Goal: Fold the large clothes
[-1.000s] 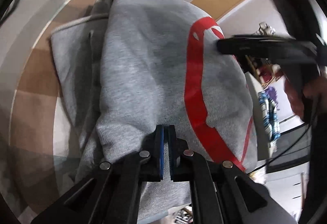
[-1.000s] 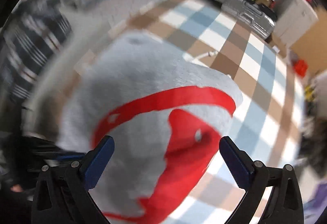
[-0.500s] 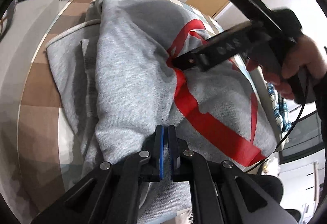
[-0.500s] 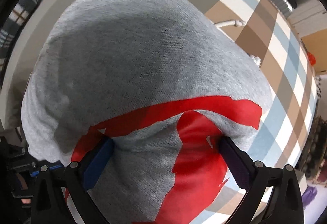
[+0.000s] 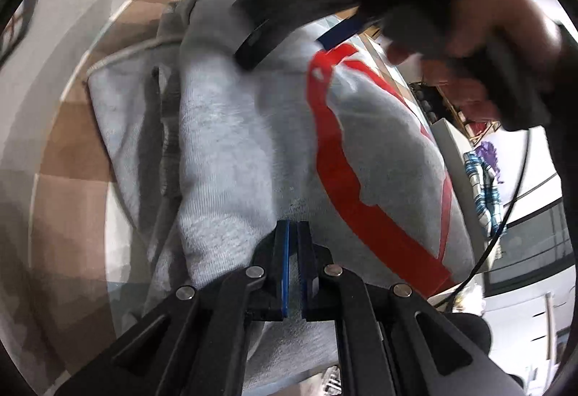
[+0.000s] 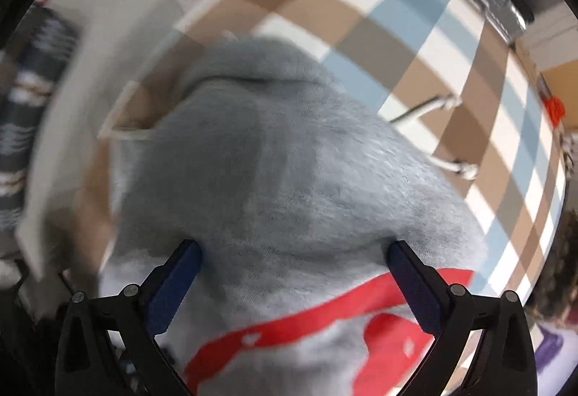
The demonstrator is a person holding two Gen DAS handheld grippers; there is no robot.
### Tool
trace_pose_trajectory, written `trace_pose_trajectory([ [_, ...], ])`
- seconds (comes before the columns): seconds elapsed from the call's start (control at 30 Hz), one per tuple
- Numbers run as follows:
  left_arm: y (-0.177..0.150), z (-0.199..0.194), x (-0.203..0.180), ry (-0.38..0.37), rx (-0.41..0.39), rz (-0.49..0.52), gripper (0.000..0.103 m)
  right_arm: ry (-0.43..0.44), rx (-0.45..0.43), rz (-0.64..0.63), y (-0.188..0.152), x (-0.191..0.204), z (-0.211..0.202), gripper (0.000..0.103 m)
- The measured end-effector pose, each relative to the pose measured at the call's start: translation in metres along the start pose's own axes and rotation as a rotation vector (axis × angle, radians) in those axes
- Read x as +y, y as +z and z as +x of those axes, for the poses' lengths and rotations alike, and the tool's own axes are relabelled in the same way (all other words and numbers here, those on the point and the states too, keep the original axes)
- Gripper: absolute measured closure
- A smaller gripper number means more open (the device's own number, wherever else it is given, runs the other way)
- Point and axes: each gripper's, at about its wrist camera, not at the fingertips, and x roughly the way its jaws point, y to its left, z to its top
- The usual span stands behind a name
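right gripper has dropped onto hoodie, jaws spread, pressing. left gripper clenched at its near edge. hoodie mostly folded on checked table; flattening left.

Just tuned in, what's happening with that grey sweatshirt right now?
A person is folding a grey sweatshirt with a red print on a checked tablecloth, a claw in each hand. The left claw is shut at the near edge of the bundle; whether it pinches fabric is hidden. The right claw stands open, pointing down, its fingertips pressed into the top of the folded bundle. The sweatshirt is already doubled over into a thick stack, with a drawstring lying on the cloth beyond it.
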Motion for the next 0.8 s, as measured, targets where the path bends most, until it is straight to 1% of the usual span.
trace_pose_trajectory([
  [0.03,0.001,-0.002,0.000,0.011,-0.006,0.007,0.101,-0.007,0.007,0.005,0.005,0.004,0.003,0.000],
  [0.1,0.003,-0.002,0.003,0.004,0.001,0.004,0.101,-0.019,0.045,-0.008,0.012,0.003,0.008,0.000],
  [0.2,0.006,-0.003,0.005,0.002,0.002,0.002,0.101,-0.009,0.070,-0.008,0.017,-0.003,0.011,0.000],
  [0.27,0.006,-0.002,0.005,-0.002,-0.001,0.002,0.101,-0.006,0.037,-0.006,0.014,-0.007,0.011,0.000],
  [0.33,0.005,-0.003,0.009,-0.022,0.002,-0.002,0.101,0.006,-0.025,-0.001,0.005,-0.012,0.006,0.000],
  [0.4,0.004,-0.001,0.009,-0.041,0.008,-0.007,0.101,0.039,-0.087,-0.012,-0.016,-0.020,-0.011,0.000],
  [0.43,0.003,-0.002,0.011,-0.045,0.006,-0.010,0.101,0.066,-0.106,-0.009,-0.025,-0.024,-0.021,0.000],
  [0.47,0.002,-0.003,0.011,-0.043,0.004,-0.010,0.101,0.129,-0.130,0.015,-0.041,-0.034,-0.037,0.000],
  [0.53,0.002,-0.004,0.011,-0.039,0.003,-0.014,0.101,0.245,-0.132,0.035,-0.069,-0.045,-0.062,0.000],
  [0.6,0.004,-0.003,0.011,-0.038,0.004,-0.026,0.101,0.305,-0.123,0.007,-0.099,-0.047,-0.082,0.000],
  [0.63,0.004,-0.003,0.012,-0.038,0.004,-0.033,0.101,0.358,-0.100,-0.018,-0.118,-0.041,-0.091,0.000],
  [0.67,0.004,-0.003,0.012,-0.038,0.005,-0.040,0.101,0.430,-0.070,-0.034,-0.136,-0.039,-0.094,0.000],
  [0.7,0.004,-0.002,0.011,-0.040,0.004,-0.044,0.101,0.505,-0.044,-0.043,-0.146,-0.028,-0.100,0.000],
  [0.73,0.003,-0.002,0.013,-0.043,0.004,-0.049,0.101,0.594,-0.005,-0.057,-0.160,-0.020,-0.098,0.000],
  [0.77,0.003,-0.003,0.015,-0.051,0.005,-0.064,0.101,0.623,0.036,-0.065,-0.174,-0.015,-0.091,0.000],
  [0.8,0.003,-0.003,0.016,-0.055,0.003,-0.073,0.101,0.601,0.073,-0.067,-0.186,-0.011,-0.081,0.000],
])
